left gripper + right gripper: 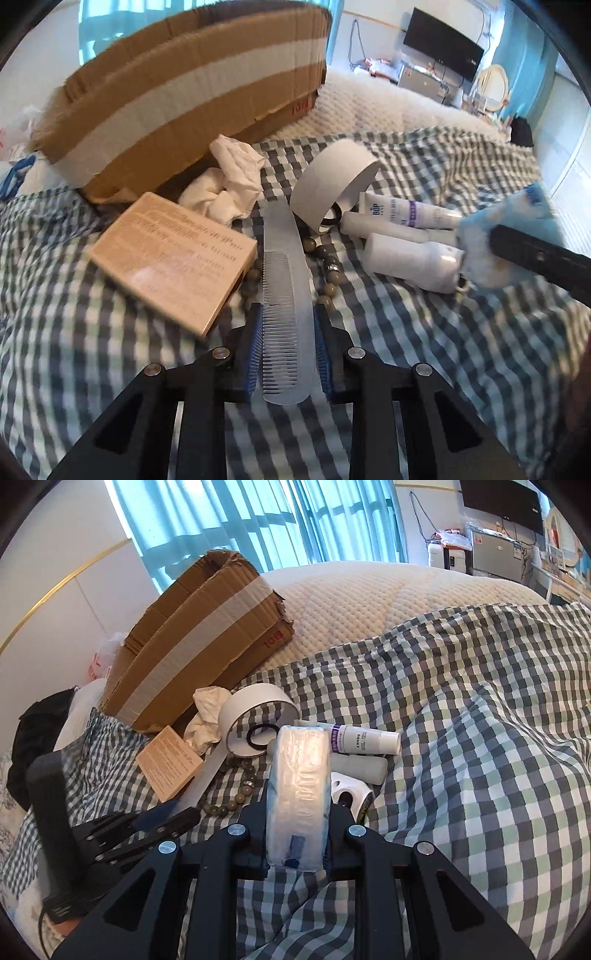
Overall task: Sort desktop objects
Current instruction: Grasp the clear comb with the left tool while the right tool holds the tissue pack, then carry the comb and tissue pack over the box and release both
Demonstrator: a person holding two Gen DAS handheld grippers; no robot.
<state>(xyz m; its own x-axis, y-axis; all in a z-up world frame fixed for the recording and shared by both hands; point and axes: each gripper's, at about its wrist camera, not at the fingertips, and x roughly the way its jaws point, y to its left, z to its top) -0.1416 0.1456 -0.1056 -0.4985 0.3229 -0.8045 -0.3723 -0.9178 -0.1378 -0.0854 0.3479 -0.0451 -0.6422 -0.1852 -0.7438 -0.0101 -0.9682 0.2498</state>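
My left gripper [288, 314] is shut on a long translucent white comb [284, 280], its fingers on both edges; it also shows in the right wrist view [173, 818] at lower left. My right gripper [297, 805] is shut on a blue and white tissue pack [299, 797], held just above the checked cover; the pack shows blurred in the left wrist view [495, 240]. A bead bracelet [236, 794], a beige box [173, 258], a white tape roll [332, 184], white tubes [399, 218] and crumpled tissue [229, 181] lie around.
A taped cardboard box [192, 96] lies at the back left on the bed. The checked blanket [480, 738] covers the near bed, a white quilted mattress [369, 602] behind. A black ring [262, 734] lies inside the tape roll.
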